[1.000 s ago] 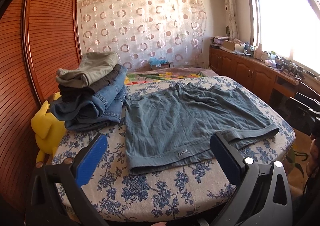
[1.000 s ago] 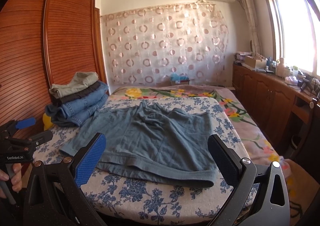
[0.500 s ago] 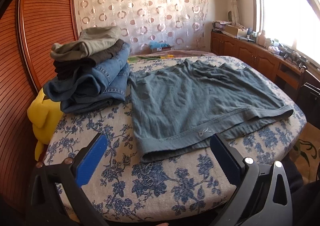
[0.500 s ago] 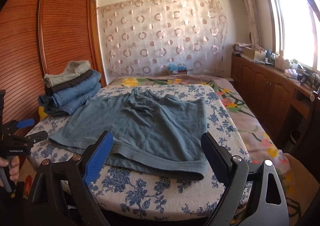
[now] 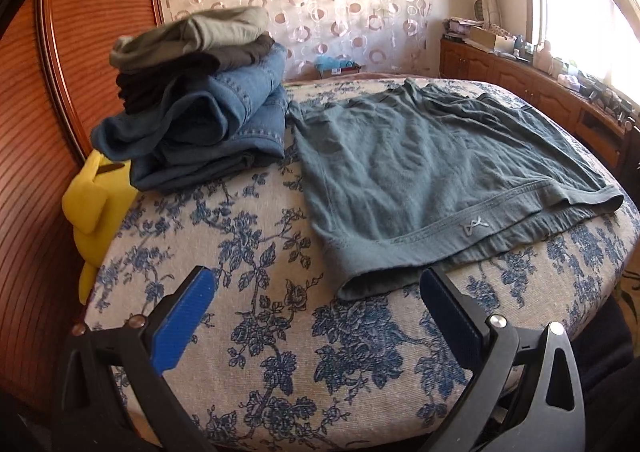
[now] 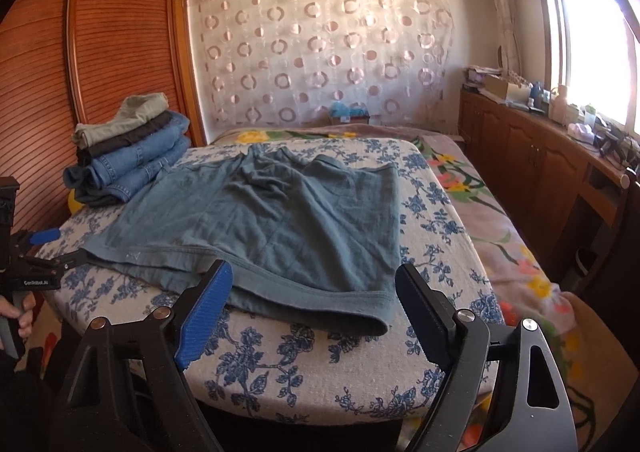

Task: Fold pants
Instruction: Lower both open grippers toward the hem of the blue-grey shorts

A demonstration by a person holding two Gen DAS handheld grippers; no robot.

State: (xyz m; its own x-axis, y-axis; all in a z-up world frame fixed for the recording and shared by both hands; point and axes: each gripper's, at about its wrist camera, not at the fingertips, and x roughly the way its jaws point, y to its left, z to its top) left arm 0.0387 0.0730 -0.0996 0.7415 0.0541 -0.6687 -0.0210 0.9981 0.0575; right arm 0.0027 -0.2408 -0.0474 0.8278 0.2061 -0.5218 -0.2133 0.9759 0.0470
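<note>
On the left side of the blue-flowered bed cover [image 5: 256,252] sits a stack of folded jeans and trousers [image 5: 200,99], pressed up against the red-brown slatted wardrobe [image 5: 32,171], with a yellow plush toy [image 5: 94,203] wedged below it. Just right of that stack, touching its edge, lie the teal-green soft knit pants [image 5: 420,171], spread flat and unfolded, waistband nearest the person and legs running away toward the circle-patterned curtain [image 6: 320,47].

Now the left hand-held gripper [image 5: 316,318], jaws spread wide and pinching nothing, hangs over the cover with the near-left waistband corner just ahead and a touch to its right. Across to the right hand-held gripper [image 6: 314,306], also spread and empty, and it is lined up over the near-right waistband corner, which lies just beyond its fingertips.

So the waistband runs side to side between the two tools, one corner for each, and the long axis of the garment points straight away from both. My read: each hand is the nearer one for its own corner, and a twin pinch on the waistband looks like the opening move, with no fold made yet.
</note>
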